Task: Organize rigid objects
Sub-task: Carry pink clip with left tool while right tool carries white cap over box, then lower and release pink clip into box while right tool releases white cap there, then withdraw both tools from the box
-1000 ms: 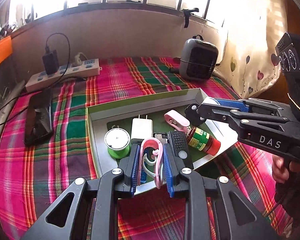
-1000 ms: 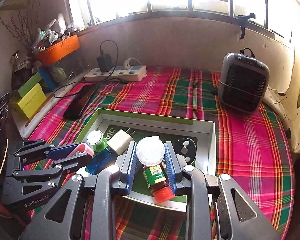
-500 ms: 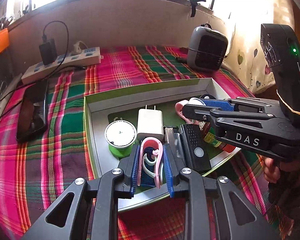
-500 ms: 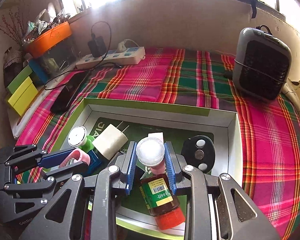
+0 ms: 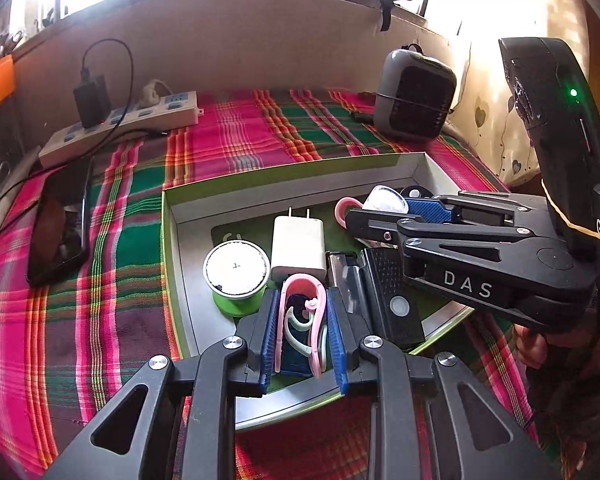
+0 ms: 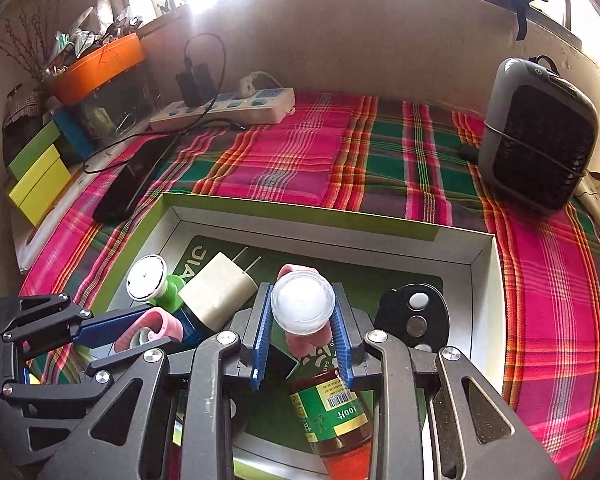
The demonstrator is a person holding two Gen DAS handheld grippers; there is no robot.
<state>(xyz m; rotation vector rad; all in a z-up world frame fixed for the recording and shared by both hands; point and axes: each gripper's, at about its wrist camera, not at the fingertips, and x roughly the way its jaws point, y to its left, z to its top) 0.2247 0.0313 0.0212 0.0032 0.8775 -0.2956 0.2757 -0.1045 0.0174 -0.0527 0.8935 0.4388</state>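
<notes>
A shallow white tray with a green rim (image 5: 284, 176) (image 6: 300, 208) lies on the plaid cloth. My left gripper (image 5: 303, 308) is shut on a pink U-shaped clip (image 5: 302, 279), low over the tray's near edge. My right gripper (image 6: 302, 292) is shut on a clear round cap (image 6: 302, 304) above the tray's middle; in the left wrist view the right gripper (image 5: 380, 206) reaches in from the right. In the tray lie a green spool (image 5: 236, 272), a white charger plug (image 5: 298, 248), a black key fob (image 5: 392, 296), a black round button disc (image 6: 414, 316) and a red-capped bottle (image 6: 336, 412).
A white power strip (image 6: 228, 108) with a black adapter runs along the back wall. A dark phone (image 5: 58, 228) lies left of the tray. A grey heater (image 6: 536, 136) stands at the back right. An orange basket (image 6: 100, 68) and yellow-green boxes (image 6: 40, 184) sit far left.
Both grippers have sunk toward the tray, which now looks larger. The right gripper with the clear cap has come in over the tray's middle. Both grips are unchanged.
</notes>
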